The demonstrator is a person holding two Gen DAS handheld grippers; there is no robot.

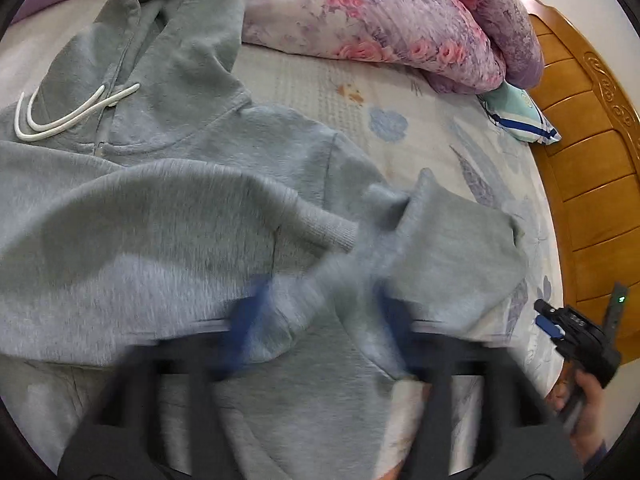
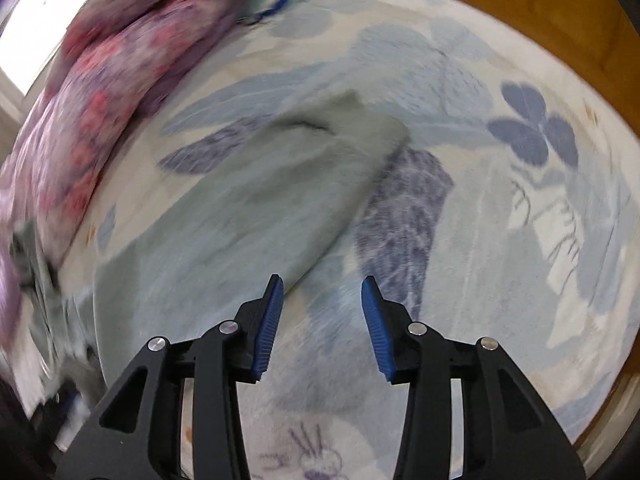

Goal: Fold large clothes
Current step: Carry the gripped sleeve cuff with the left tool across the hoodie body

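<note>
A grey hoodie (image 1: 168, 216) with white drawstrings (image 1: 60, 116) lies spread on the bed; a sleeve is folded across its body, cuff (image 1: 332, 232) near the middle. My left gripper (image 1: 316, 320) is blurred, its blue pads wide apart with hoodie fabric draped over and between them. In the right wrist view, a part of the hoodie (image 2: 256, 208) lies on the sheet ahead of my right gripper (image 2: 322, 292), which is open and empty just above the sheet. The right gripper also shows in the left wrist view (image 1: 548, 320) at the right edge.
A floral sheet (image 2: 480, 200) covers the bed. A pink-purple quilt (image 1: 380, 20) is bunched at the far side, with a teal striped pillow (image 1: 520, 116) beside it. A wooden bed frame (image 1: 588, 160) runs along the right edge.
</note>
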